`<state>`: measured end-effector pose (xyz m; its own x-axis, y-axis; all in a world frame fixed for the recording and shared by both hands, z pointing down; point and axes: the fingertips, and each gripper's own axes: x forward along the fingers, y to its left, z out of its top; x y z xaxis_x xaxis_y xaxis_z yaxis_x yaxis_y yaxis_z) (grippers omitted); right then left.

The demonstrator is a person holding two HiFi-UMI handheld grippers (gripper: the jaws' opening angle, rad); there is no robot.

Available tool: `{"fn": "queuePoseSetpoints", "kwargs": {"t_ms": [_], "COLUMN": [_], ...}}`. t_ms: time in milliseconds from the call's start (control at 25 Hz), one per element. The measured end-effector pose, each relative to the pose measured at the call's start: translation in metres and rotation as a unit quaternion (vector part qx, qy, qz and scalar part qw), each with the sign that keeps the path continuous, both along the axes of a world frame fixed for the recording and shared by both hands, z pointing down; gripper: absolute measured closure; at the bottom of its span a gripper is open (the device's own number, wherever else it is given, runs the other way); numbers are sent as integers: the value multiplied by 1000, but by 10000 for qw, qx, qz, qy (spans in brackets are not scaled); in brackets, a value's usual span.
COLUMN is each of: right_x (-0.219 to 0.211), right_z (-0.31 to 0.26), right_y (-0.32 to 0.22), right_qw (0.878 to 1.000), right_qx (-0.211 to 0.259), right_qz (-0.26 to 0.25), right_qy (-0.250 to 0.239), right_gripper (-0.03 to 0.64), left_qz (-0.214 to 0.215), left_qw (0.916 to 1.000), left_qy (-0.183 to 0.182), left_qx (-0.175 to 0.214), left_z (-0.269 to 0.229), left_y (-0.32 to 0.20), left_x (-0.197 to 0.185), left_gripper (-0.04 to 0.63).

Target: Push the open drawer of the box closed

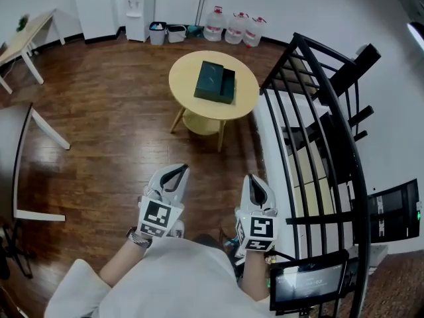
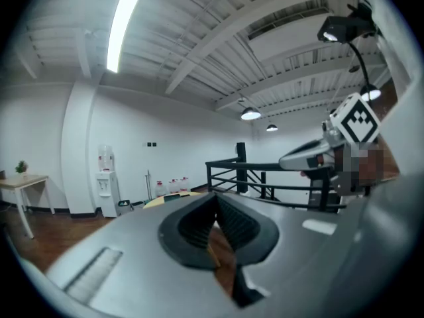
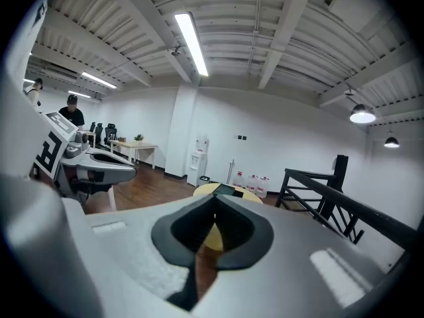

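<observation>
While both grippers sit low in the frame, we note the left gripper [image 1: 175, 172] at lower centre-left, jaws pressed together with nothing between them. At upper centre, the dark green box [image 1: 211, 78] rests on the round yellow table [image 1: 180, 78], its drawer [image 1: 229, 86] slid out to the right, well apart from both grippers. Right of centre, our right gripper [image 1: 256, 184] is likewise closed and empty. A black railing [image 1: 318, 111] fills the right side.

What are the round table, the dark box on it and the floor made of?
Round table: probably pale wood or laminate, an even matte yellow top. Box: dark green, dull finish, perhaps card or painted wood; too small to tell. Floor: likely polished brown wood planks, seams and glare showing.
</observation>
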<state>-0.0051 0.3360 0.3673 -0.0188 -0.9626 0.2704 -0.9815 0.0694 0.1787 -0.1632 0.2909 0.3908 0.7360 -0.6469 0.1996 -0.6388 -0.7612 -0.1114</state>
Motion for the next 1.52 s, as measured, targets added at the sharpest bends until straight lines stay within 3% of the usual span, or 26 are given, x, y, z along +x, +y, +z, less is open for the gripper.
{"fn": "queuePoseSetpoints", "kwargs": {"t_ms": [480, 720, 920, 1040, 1240, 1520], "right_x": [38, 72, 90, 104, 116, 133], "right_z": [24, 19, 6, 3, 31, 64], "right_y": [-66, -135, -187, -216, -237, -283], "right_qw": [9997, 9991, 9924, 9904, 9873, 9907], "right_qx": [-115, 131, 296, 357, 37, -273], "right_qz": [-48, -401, -1189, -1335, -1402, -1101], "right_qy": [-214, -96, -78, -47, -747, -756], "right_gripper": [614, 614, 614, 614, 609, 609], "left_qz": [48, -304, -497, -699, -858, -699], "left_qw": [9993, 9978, 9973, 9964, 9939, 9934], "left_qy": [-32, 53, 193, 205, 149, 29], "left_qx": [-373, -595, -503, -445, -683, -910], "left_z": [26, 32, 16, 10, 28, 52], "left_y": [-64, -125, -174, -198, -219, -272], "left_x": [41, 73, 101, 112, 114, 129], "left_gripper": [588, 588, 588, 583, 569, 554]}}
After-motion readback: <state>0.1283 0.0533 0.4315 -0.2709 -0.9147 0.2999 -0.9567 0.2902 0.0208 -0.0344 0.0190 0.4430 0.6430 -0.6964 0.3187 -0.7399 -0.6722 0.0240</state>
